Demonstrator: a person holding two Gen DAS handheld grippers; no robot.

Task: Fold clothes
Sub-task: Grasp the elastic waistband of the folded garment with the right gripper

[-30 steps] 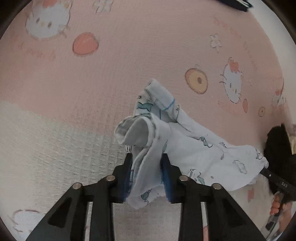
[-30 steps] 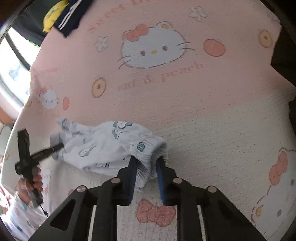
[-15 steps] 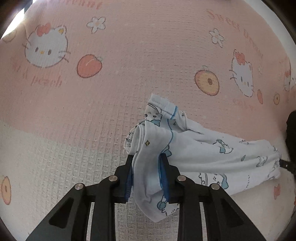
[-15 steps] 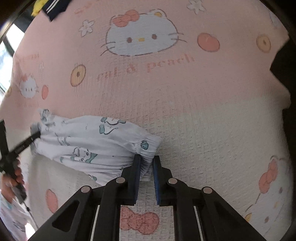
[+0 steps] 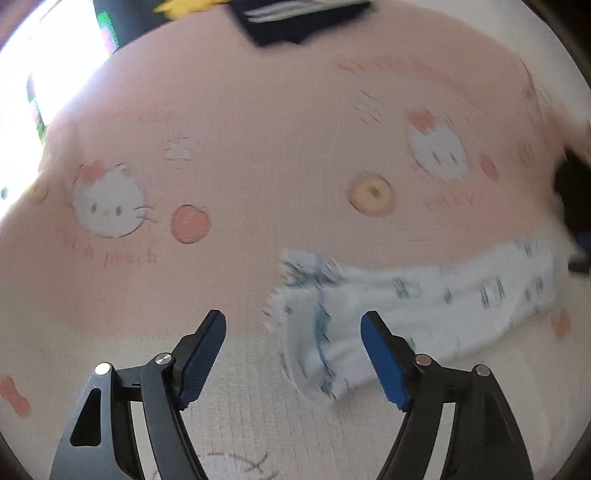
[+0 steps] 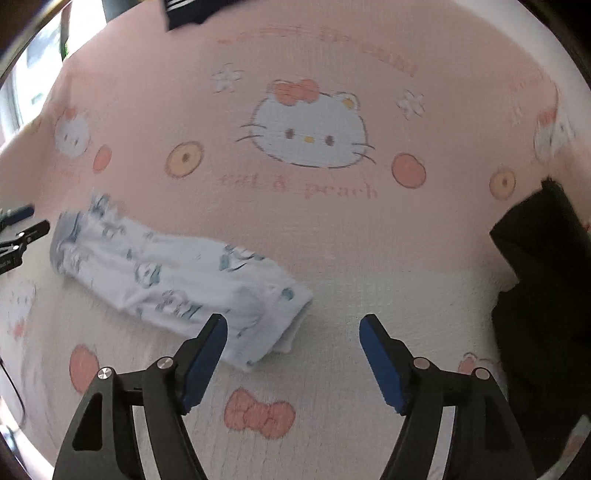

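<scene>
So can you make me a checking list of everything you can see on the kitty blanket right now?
Surface: pink and cream cat-print blanket, spread out.
Job's things: white printed garment lies long and flat on the blanket, released; its shape is blurred in the left wrist view.
Clutter: dark striped garment at the blanket's far edge; black cloth at the right side.
Grippers: left gripper and right gripper both open, jaws have just been opening, pads off the cloth.
Cables: thin dark cable at the left edge, partly seen.
Surroundings: bright window beyond the blanket; nothing else clear.
</scene>
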